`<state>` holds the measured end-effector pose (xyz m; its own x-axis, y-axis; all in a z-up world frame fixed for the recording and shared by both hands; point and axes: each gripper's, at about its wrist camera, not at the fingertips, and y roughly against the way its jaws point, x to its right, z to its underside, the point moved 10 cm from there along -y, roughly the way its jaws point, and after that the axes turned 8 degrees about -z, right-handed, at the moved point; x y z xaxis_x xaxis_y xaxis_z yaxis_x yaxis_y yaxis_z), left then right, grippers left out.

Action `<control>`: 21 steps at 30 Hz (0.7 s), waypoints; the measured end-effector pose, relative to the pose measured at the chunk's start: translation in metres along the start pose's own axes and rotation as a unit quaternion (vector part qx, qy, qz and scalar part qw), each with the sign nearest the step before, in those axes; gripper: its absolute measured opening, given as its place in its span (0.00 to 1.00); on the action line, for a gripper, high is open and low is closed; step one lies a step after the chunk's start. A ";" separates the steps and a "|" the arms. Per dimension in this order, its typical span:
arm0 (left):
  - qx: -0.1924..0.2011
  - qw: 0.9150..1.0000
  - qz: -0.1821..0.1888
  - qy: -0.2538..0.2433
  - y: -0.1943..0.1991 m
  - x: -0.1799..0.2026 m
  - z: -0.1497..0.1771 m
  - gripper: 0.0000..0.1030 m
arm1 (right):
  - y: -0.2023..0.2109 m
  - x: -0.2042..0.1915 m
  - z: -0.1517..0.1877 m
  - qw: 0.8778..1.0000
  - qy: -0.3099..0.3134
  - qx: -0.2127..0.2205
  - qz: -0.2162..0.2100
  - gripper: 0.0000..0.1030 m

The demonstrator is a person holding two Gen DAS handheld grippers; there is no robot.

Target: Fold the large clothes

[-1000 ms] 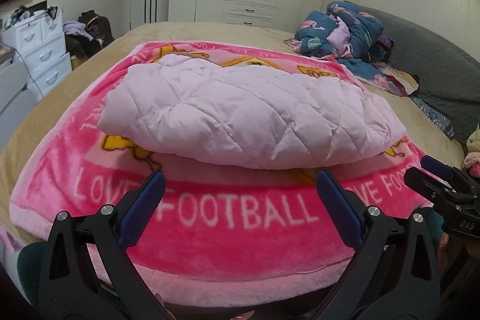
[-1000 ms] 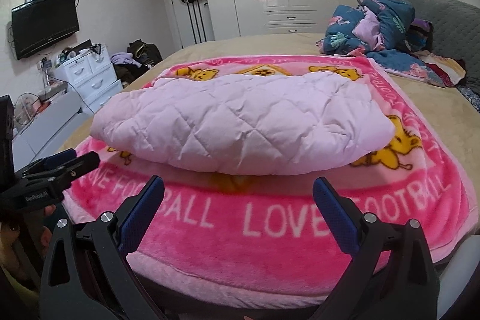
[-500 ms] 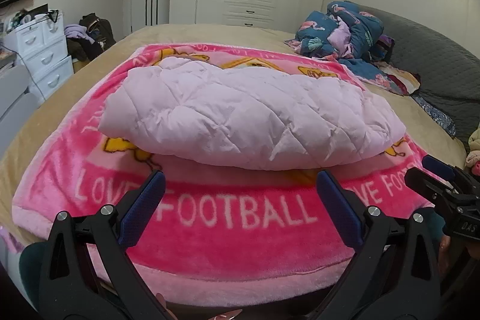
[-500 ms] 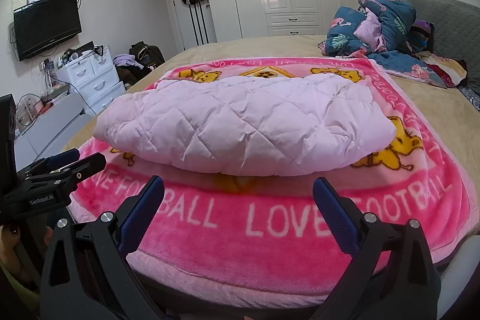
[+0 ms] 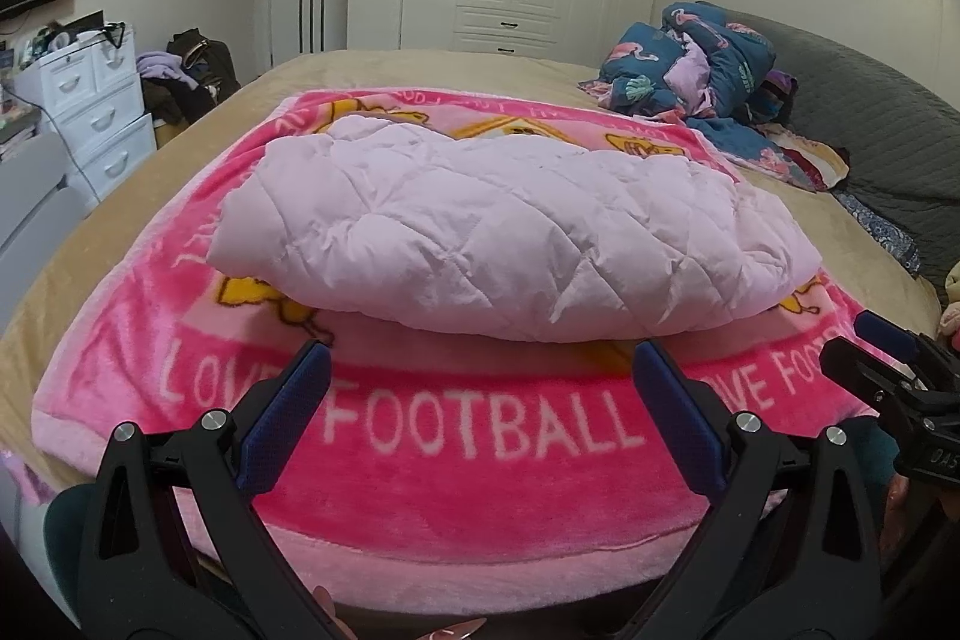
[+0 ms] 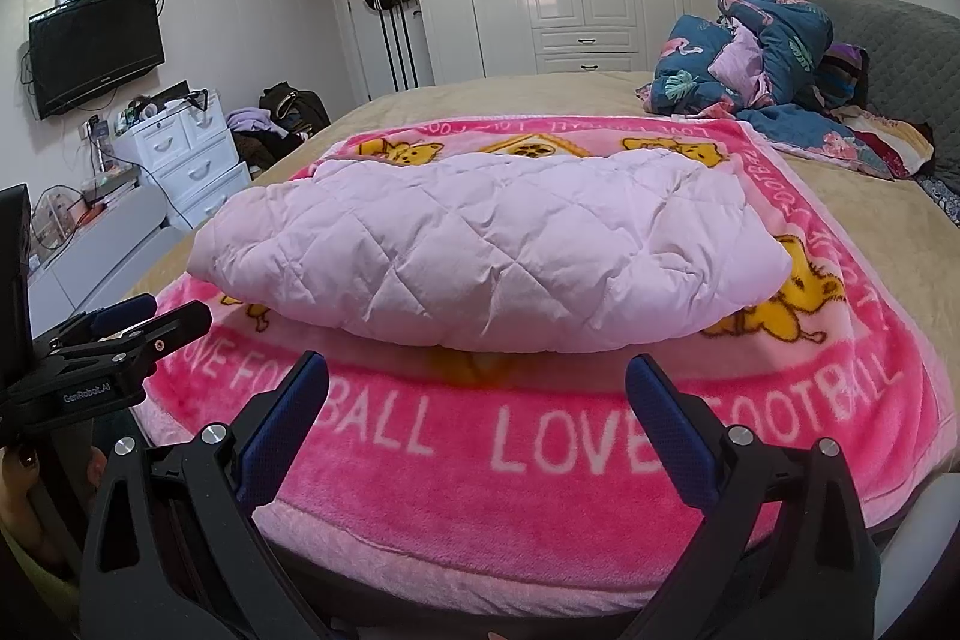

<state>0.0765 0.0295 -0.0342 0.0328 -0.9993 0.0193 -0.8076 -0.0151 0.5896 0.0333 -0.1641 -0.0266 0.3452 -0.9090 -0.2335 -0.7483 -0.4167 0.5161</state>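
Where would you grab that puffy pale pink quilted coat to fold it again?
Probably by the rounded near edge of the pale pink quilted coat, coming from the front, low over the pink blanket. That edge bulges and overhangs slightly, so fingers might slide beneath. Both the left tool and the right tool are open, facing it, not touching.

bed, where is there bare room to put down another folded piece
Bare tan sheet lies beyond the pink blanket, toward the wardrobe, and in a strip along the blanket's left edge. The blanket's near band under the lettering is free too. Crowded: the quilted pink garment fills the blanket's middle, and the blue bedding pile takes the far right corner.
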 end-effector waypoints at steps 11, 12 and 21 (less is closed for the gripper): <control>0.001 1.000 -0.006 0.001 0.000 -0.004 0.000 0.91 | 0.000 0.000 0.000 1.000 0.001 0.000 0.000 0.96; 0.001 1.000 -0.007 0.001 0.000 -0.005 0.000 0.91 | 0.000 0.000 0.000 1.000 0.002 0.000 0.001 0.96; 0.000 1.000 -0.010 0.001 0.000 -0.004 0.001 0.91 | 0.000 0.000 0.000 1.000 0.001 0.000 0.000 0.96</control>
<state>0.0761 0.0340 -0.0355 0.0499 -0.9987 0.0086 -0.8068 -0.0352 0.5898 0.0335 -0.1641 -0.0265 0.3459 -0.9093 -0.2313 -0.7488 -0.4161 0.5160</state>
